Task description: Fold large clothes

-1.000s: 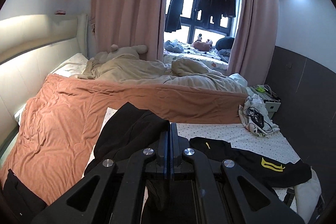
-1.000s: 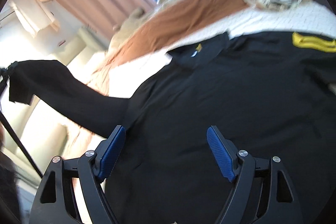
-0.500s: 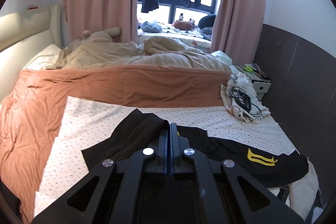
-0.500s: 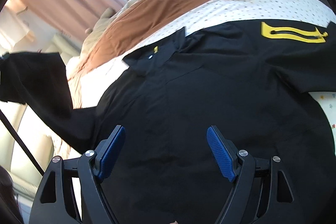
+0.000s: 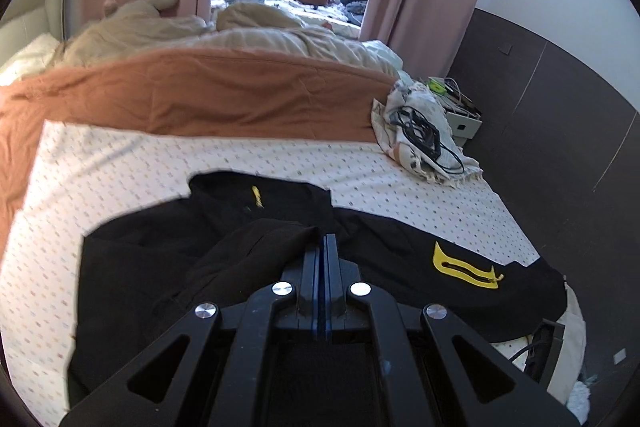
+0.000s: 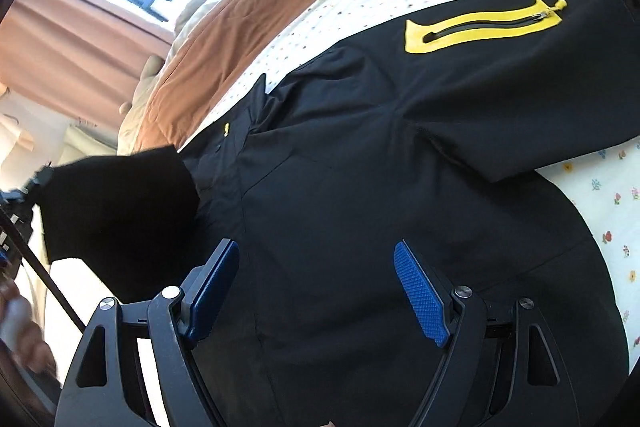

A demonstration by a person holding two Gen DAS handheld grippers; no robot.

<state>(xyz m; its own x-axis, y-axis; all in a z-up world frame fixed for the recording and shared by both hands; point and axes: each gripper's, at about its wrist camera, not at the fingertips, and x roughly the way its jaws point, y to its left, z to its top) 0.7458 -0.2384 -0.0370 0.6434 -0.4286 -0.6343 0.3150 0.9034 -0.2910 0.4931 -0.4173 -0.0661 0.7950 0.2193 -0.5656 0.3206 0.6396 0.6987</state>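
Note:
A black jacket (image 5: 160, 259) lies spread on the bed, with a yellow zip pocket patch (image 5: 464, 263) on its right side. My left gripper (image 5: 325, 241) is shut on the jacket's left sleeve (image 5: 256, 247), which is bunched over the jacket's chest just below the collar. The right wrist view shows the same jacket (image 6: 360, 187), its yellow patch (image 6: 480, 27) and the lifted sleeve (image 6: 116, 207) hanging at the left. My right gripper (image 6: 316, 263) hovers open over the jacket's body, with only flat fabric below its blue pads (image 6: 420, 291).
The jacket rests on a dotted white sheet (image 5: 120, 163). Behind it lie a brown blanket (image 5: 192, 99) and a beige duvet (image 5: 256, 39). A cloth pile with black cables (image 5: 420, 131) sits at the bed's right edge, beside a bedside stand (image 5: 460, 115). A blurred hand (image 6: 16, 327) shows at lower left.
My left gripper has carried the sleeve down and rightward, from out over the brown blanket to over the jacket's chest. My right gripper has rolled and stays open above the jacket.

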